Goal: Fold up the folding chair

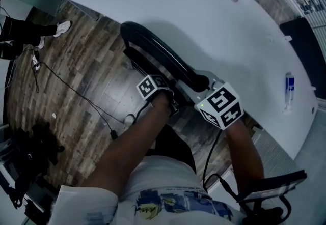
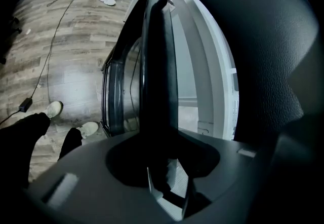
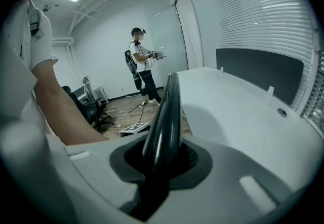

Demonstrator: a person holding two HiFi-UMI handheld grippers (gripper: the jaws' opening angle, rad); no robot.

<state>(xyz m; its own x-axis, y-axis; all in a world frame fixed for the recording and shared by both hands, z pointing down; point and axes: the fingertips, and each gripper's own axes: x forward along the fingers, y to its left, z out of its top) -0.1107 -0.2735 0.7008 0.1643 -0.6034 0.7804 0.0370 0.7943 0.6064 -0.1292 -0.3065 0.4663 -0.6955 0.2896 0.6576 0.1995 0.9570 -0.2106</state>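
The black folding chair [image 1: 153,48] stands folded flat and on edge on the wood floor, close beside the white table [image 1: 204,10]. My left gripper [image 1: 172,95] grips its near end from the left side. In the left gripper view the chair's dark frame [image 2: 159,66] runs straight down into the left gripper [image 2: 167,177], whose jaws sit against it. My right gripper [image 1: 205,84] holds the chair's top rim next to the table's edge. In the right gripper view the curved black rim [image 3: 167,116] passes between the jaws of the right gripper [image 3: 154,177], clamped.
A small white bottle [image 1: 289,89] lies on the table at the right. A cable [image 1: 76,94] trails over the floor at the left, near a black office chair [image 1: 30,142]. Another person [image 3: 139,61] stands further off in the room. A second chair [image 1: 275,183] is at the lower right.
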